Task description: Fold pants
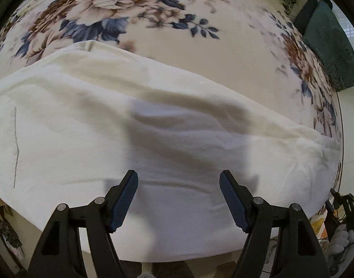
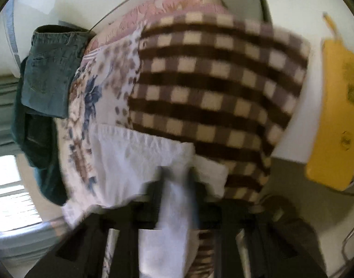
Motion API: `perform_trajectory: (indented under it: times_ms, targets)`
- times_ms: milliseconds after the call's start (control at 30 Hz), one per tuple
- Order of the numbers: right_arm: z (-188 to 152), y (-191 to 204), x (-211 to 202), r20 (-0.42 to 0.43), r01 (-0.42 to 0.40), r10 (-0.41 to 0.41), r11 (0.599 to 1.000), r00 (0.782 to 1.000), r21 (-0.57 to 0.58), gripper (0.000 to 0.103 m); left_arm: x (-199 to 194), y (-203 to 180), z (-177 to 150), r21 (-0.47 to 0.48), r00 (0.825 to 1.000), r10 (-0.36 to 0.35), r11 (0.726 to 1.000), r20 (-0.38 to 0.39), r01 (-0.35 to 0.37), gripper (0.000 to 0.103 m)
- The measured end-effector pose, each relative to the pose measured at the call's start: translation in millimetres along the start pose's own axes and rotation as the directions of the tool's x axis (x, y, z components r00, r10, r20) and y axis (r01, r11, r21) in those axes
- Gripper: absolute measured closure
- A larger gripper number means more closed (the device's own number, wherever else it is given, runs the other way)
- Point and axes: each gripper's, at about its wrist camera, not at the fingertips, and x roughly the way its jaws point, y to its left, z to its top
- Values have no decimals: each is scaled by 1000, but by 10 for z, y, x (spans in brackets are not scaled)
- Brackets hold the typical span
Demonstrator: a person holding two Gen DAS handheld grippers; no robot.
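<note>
White pants [image 1: 153,125] lie spread across a bed with a floral blanket [image 1: 177,46]. My left gripper [image 1: 178,180] hovers just above the near part of the pants, open and empty, its blue pads [image 1: 124,203] wide apart. In the blurred right wrist view my right gripper [image 2: 178,173] is shut on the white pants [image 2: 142,162], with a strip of the fabric running between its fingers and down toward the camera.
Dark green jeans [image 1: 327,46] lie at the bed's far right edge; they also show at the left of the right wrist view [image 2: 51,74]. A brown checked blanket [image 2: 211,88] covers part of the bed. A yellow object [image 2: 339,115] stands at the right.
</note>
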Motion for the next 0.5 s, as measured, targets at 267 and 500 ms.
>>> perform_trajectory:
  times_ms: [267,500]
  targets:
    - [6,-145,-194,-12,115,-116,992,993,-61,94,-76,-161,-8,42,1000,-4,999,-1,4,32]
    - [-56,-253,-201,-78,19,-28,993,997,-113,29,233,-256,23,85,999,10,996,-49,-6,32]
